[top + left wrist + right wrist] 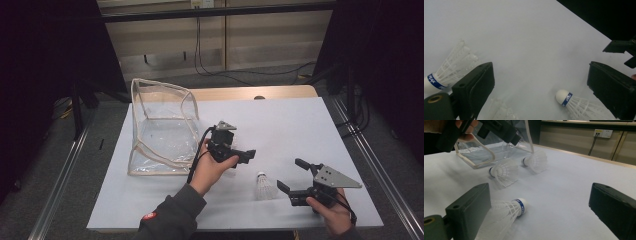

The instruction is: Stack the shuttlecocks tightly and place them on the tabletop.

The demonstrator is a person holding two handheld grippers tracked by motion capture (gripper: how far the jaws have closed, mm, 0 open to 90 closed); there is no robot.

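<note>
Shuttlecocks: three lie on the white table [300, 120]. The nearest shuttlecock [506, 211] lies on its side in front of the right gripper; the middle shuttlecock [504, 171] and the far shuttlecock [535, 161] lie side by side under the left gripper, just beside the pouch mouth.
Clear pouch [160, 127]: stands open at the table's left, mouth toward the centre, apparently the place for the shuttlecocks.
Left gripper [235, 152]: held above the middle pair, jaws spread wide, nothing between them.
Right gripper [292, 175]: low at the near right, jaws wide apart and empty, aimed at the nearest shuttlecock.
Step in hand: likely picking one shuttlecock for the pouch. Best taken at the cork [562, 96], not the feather skirt, which would crush; lower squarely so the pads meet the cork's sides.
Edges: the near table edge lies close behind the right hand [332, 215]; the pouch's stiff rim could catch a skirt on entry.
Open room: bare table to the right and rear allows a wide approach.
</note>
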